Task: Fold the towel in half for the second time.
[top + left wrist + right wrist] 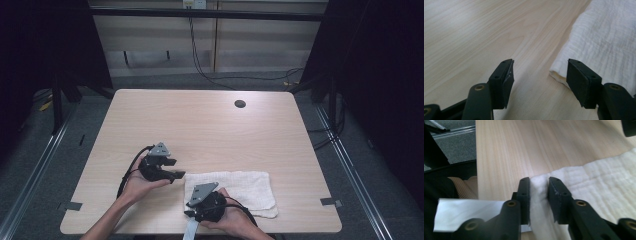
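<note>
White folded cloth towel (245,190): soft, crinkled weave, matt.
Pale wooden table (200,125): smooth, faint sheen.

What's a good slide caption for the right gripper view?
Right gripper pinching the near corner of a white towel on a light wooden table.

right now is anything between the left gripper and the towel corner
Nothing visible. The left gripper stands open just short of the towel, with bare table between its jaws. The right gripper already has a towel edge between its jaws.
</note>
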The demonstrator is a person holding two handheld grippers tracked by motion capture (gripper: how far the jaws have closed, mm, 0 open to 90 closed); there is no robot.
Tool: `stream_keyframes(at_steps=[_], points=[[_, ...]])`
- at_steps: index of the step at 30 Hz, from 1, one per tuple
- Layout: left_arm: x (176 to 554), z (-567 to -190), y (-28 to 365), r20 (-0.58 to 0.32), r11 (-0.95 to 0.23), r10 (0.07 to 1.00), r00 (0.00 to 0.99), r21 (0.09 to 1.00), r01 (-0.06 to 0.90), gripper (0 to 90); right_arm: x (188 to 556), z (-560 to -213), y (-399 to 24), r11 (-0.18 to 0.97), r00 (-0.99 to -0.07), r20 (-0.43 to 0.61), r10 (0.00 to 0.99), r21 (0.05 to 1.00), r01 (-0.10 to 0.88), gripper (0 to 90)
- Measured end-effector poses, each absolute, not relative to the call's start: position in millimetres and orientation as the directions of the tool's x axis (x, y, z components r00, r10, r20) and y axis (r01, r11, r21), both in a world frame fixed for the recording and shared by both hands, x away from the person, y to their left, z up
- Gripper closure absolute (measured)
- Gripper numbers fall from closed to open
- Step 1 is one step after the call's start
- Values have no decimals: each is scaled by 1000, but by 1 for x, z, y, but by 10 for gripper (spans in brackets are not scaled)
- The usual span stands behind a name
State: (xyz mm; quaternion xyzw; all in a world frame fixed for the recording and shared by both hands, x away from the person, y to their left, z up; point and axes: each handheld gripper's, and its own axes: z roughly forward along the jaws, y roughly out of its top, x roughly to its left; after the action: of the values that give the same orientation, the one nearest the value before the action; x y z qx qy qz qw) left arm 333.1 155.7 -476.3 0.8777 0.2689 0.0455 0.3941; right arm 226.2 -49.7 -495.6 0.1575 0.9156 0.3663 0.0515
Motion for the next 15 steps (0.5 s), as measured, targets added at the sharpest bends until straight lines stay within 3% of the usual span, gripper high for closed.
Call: stream_keyframes(at_steps=[5,15], points=[[333,-480,151,-136,-554,506,852,706,442,374,230,-496,-52,663,-932,61,356,687,298,824],[330,-489,136,-135,-593,464,875,686,421,429,234,-495,-53,653,-923,109,368,677,340,835]])
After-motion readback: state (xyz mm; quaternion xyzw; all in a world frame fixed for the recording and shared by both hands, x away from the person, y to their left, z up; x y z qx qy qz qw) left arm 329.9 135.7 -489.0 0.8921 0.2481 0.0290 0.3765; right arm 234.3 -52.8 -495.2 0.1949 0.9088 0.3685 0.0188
